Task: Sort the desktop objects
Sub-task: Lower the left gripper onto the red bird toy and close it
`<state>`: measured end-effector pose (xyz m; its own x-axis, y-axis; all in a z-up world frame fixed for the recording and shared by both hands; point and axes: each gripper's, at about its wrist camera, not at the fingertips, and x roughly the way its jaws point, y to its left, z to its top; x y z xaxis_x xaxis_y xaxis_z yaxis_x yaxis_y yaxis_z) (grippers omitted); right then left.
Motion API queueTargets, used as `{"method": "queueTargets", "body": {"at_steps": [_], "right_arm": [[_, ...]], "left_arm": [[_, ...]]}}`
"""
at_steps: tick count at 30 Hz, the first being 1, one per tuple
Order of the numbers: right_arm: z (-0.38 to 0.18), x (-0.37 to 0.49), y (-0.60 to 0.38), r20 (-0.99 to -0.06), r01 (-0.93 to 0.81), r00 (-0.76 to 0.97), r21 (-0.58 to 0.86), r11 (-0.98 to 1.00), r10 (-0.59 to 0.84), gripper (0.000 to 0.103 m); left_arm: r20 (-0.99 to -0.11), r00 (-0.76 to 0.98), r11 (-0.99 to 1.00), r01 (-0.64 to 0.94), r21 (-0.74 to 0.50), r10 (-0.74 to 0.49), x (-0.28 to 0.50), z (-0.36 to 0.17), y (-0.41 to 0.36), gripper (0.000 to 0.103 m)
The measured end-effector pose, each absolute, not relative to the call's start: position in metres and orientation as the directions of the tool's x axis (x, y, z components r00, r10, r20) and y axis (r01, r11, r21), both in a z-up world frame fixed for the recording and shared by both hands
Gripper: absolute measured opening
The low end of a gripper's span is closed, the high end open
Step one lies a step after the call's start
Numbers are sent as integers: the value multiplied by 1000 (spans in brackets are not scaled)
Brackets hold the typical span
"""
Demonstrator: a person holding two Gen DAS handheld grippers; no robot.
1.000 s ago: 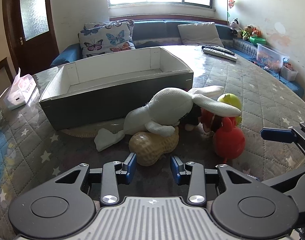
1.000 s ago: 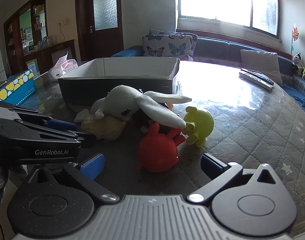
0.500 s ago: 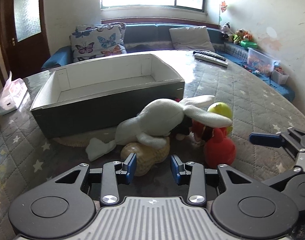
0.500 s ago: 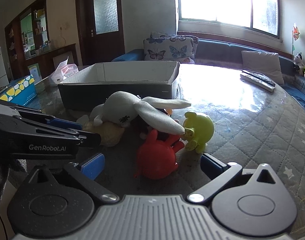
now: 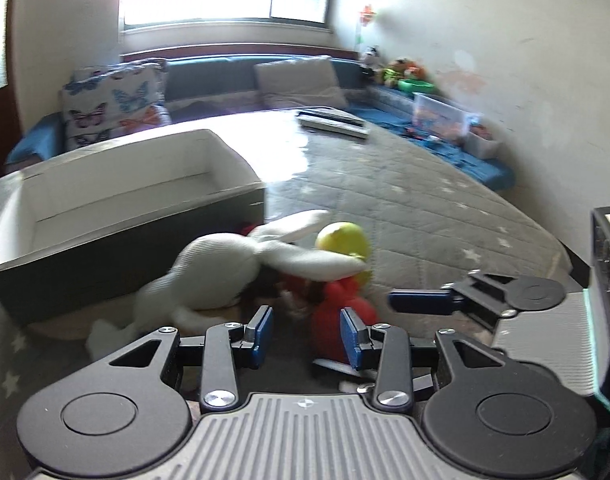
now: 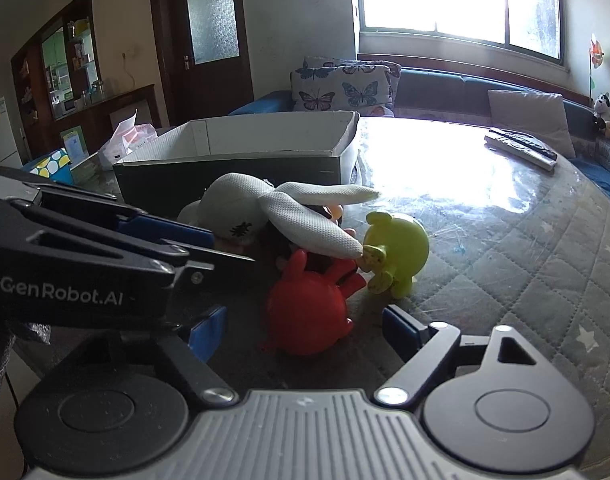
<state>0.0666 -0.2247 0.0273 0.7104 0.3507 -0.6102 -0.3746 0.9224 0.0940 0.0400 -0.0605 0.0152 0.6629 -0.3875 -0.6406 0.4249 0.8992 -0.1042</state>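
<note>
Right gripper [image 6: 305, 332]: jaws apart and just closing, the red toy [image 6: 307, 308] between them, pads not yet pressing it. The toy lies straight ahead on the table [image 6: 505, 248], its ears pointing away toward the rabbit [image 6: 241, 212], whose ear drapes over it and reaches the yellow toy [image 6: 401, 252] just beside. Left gripper [image 5: 307, 334]: jaws apart, holding nothing; from its view the red toy [image 5: 337, 308] sits ahead and slightly right, close to the right pad. Judged nearer and better aligned: the right gripper. The box [image 6: 241, 160] stands behind the pile, open-topped; the likely lift must clear the overlying ear.
</note>
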Motion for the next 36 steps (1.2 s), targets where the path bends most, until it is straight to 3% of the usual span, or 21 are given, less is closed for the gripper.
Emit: {"method": "queueTargets", "body": {"at_steps": [22,36], "right_arm": [[20,80,-231,-624,-400,674,142,905,396,49],[47,72,-230,-598,-439,690,102,893,407,49]], "left_arm": [[-702,488,825,500,-261,-518,73,2,-67,43],[-645,516,806,514,-292,-563,64,22,-56,42]]}}
